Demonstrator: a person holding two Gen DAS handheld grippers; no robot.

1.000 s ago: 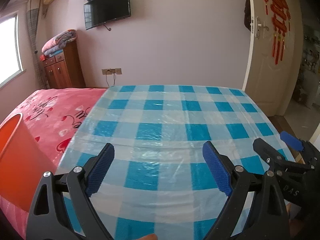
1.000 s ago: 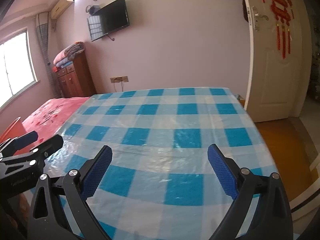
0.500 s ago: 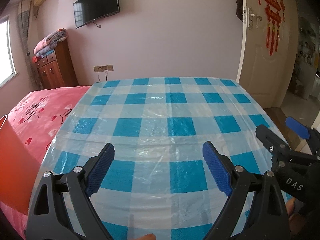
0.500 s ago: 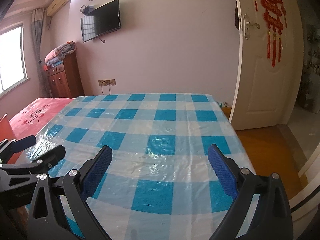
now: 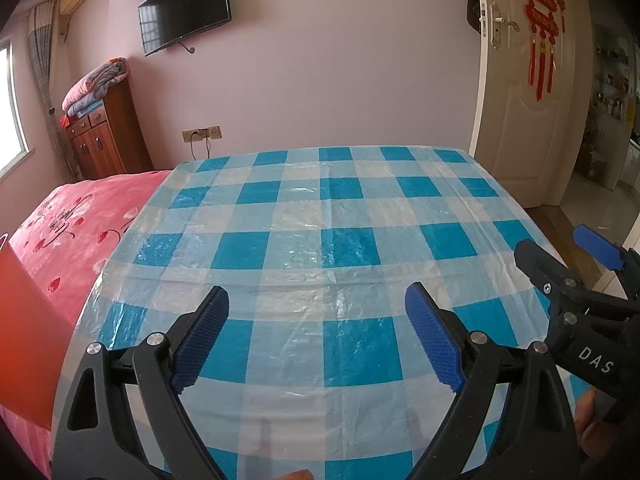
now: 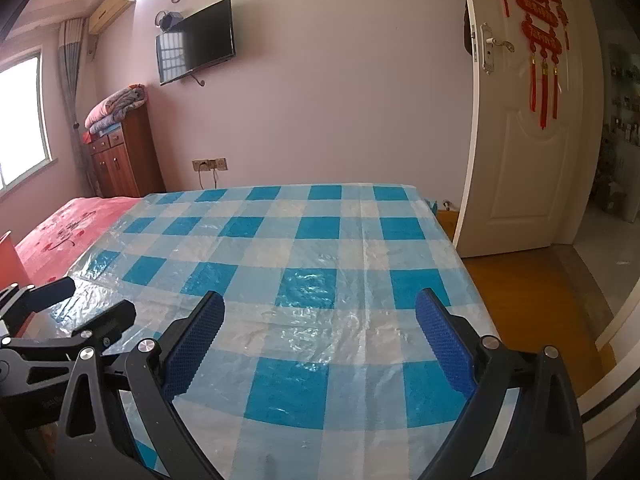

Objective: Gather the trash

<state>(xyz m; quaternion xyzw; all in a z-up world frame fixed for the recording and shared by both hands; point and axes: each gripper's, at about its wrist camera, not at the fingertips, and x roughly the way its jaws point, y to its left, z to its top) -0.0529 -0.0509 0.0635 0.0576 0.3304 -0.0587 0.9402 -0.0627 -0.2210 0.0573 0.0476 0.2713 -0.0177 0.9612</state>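
Blue checked plastic sheet (image 5: 320, 240) beneath both gaping tongs.

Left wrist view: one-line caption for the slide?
Open left gripper above a blue-checked plastic sheet, orange bin at left, right gripper alongside.

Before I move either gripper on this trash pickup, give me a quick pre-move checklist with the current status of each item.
1. Left gripper open and empty: ok.
2. Right gripper open and empty: ok.
3. Trash visible on the checked plastic sheet: not ok, none in either view.
4. Orange bin located at the left edge: ok; its opening is out of frame, cannot tell.
5. Grippers apart from each other: ok, side by side with no contact.
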